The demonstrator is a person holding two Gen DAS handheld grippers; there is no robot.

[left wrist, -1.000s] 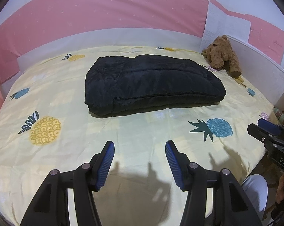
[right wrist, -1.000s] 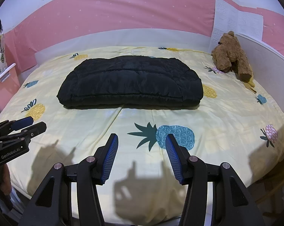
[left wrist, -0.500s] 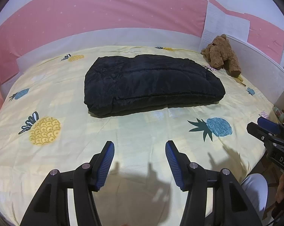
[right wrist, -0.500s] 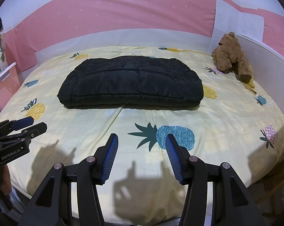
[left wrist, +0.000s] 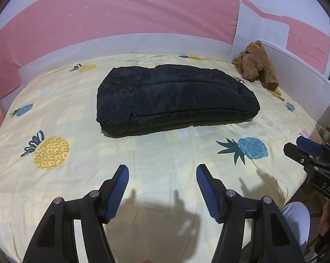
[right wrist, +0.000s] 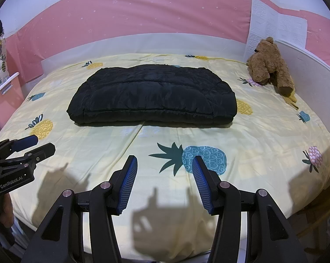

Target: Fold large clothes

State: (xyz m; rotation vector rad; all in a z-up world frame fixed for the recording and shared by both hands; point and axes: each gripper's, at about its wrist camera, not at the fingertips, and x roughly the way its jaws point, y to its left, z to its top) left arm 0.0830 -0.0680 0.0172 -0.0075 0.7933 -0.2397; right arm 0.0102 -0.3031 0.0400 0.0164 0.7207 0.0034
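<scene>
A black padded garment (left wrist: 173, 98) lies folded into a thick oblong in the middle of the bed; it also shows in the right wrist view (right wrist: 151, 98). My left gripper (left wrist: 162, 171) is open and empty, held over the near part of the bed, well short of the garment. My right gripper (right wrist: 163, 162) is open and empty too, over the blue pineapple print, also short of the garment. Each gripper shows at the edge of the other's view: the right one (left wrist: 305, 151) and the left one (right wrist: 35, 145).
The bed has a yellow sheet with pineapple prints (right wrist: 263, 135). A brown teddy bear (right wrist: 267, 65) sits at the far right corner against a white bed rail (right wrist: 313, 70). A pink wall stands behind. A pink cabinet (right wrist: 2, 100) stands at the left.
</scene>
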